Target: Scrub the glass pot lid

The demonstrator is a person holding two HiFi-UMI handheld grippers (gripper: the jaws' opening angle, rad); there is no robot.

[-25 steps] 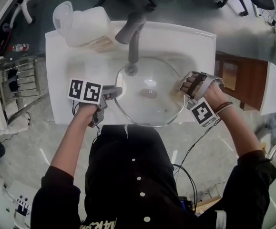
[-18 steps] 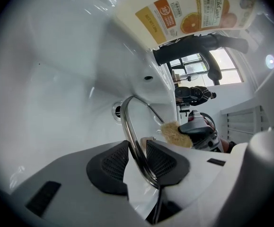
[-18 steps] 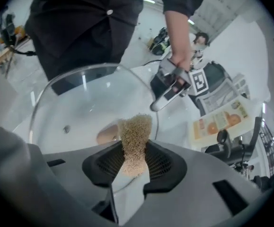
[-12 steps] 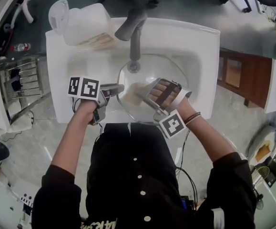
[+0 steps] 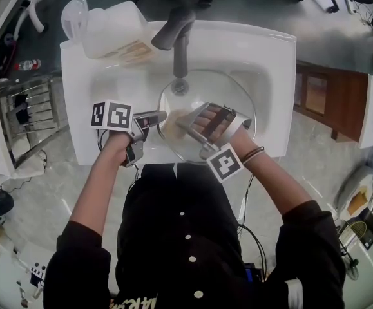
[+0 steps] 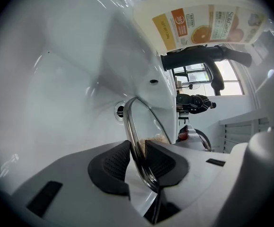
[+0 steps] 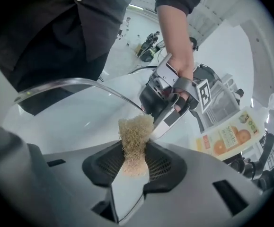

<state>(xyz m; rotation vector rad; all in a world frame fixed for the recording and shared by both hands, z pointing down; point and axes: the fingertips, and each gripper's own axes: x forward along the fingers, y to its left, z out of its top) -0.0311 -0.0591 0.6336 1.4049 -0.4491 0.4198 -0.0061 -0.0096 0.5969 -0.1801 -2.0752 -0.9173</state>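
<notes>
Risks first:
- The left tongs (image 5: 155,118) are gripping the round clear glass pot lid with a metal rim (image 5: 221,89) at one edge point only. The jaws are closing, with the rim (image 6: 132,126) sitting between the ribbed pads and both pads looking to be in contact. It's a thin, probably wet rim on a small bite, so scrub pressure from the other side is likely to lever it. I'd expect the lid to be pivoting or slipping out and dropping into the white ceramic sink (image 5: 270,63), with a chance of chipped glass.
- The right tongs (image 5: 178,125) are clamping a beige fibrous scrub pad (image 7: 134,138) by its lower end, and the free end is sticking out past the tips. Pushing too hard is likely to be folding the pad, which would put hard tong tips on the glass.
- The grey faucet (image 5: 173,34) is hanging over the far side of the lid, so wide strokes are risking a knock.

Position: the lid is sitting over the sink basin, tilted. Its near-left rim is in the left tongs (image 6: 137,160). The right tongs (image 7: 134,157) are reaching in over its near half, and the pad tip is right at the glass beside the left grip point. I can't confirm contact.
</notes>
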